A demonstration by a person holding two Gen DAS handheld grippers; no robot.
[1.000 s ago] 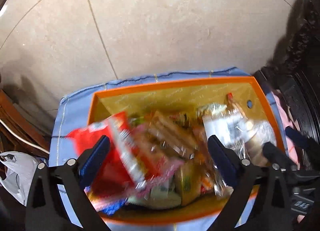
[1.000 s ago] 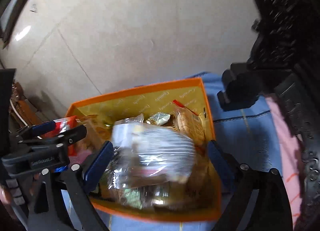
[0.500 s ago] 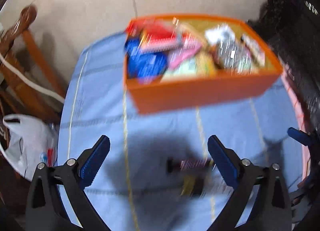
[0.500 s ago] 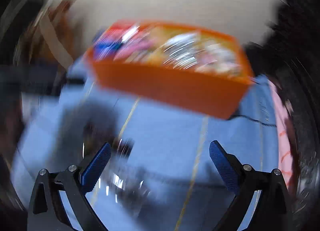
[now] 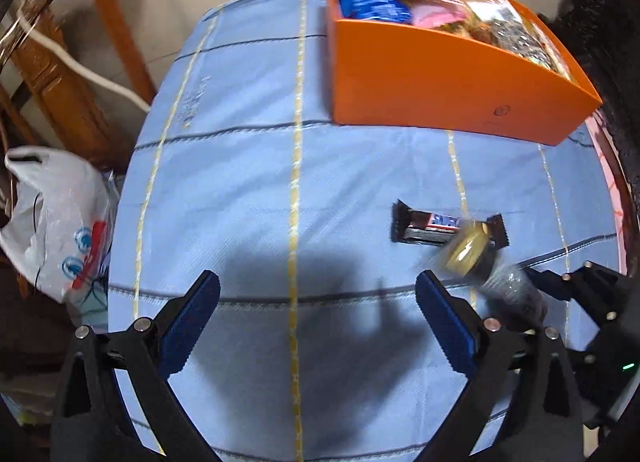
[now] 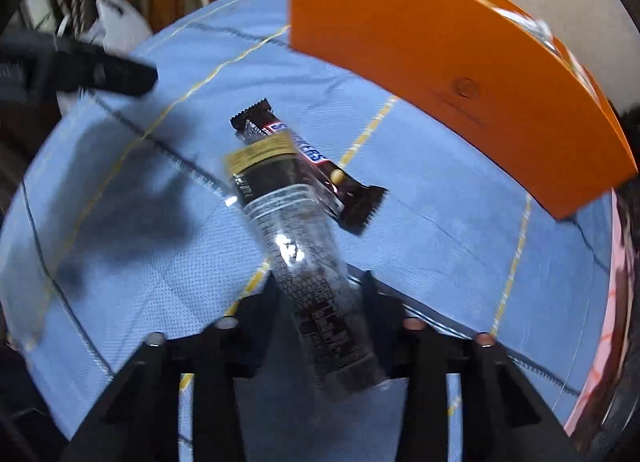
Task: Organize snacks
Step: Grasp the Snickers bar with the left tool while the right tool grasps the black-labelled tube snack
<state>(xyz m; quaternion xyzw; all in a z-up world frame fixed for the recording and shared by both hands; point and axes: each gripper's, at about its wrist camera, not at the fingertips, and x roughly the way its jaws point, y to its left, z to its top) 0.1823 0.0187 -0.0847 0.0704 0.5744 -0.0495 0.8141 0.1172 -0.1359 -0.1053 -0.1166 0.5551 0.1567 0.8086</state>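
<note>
The right gripper (image 6: 320, 302) has just been closing, and its fingers are now clamped on a long clear-wrapped snack packet (image 6: 298, 238) with a dark filling and a yellow band at its far end. The packet is held pointing forward and down, its far end over a Snickers bar (image 6: 316, 166); contact between the 2 cannot be told. The left gripper (image 5: 320, 322) is spread wide, with nothing between its blue-padded fingers (image 5: 188, 322), above bare cloth.

The Snickers bar is seen lying flat on the worktop, which is covered by a blue checked cloth (image 5: 240, 182) with yellow and dark lines. Beyond the bar, well apart from it, an orange box (image 5: 440, 78) is seen standing on the cloth, packed with assorted snacks (image 5: 372, 2) in red, blue and pink wrappers. Past the worktop's left edge, a white plastic bag (image 5: 52, 214) and wooden furniture (image 5: 60, 74) are visible.
</note>
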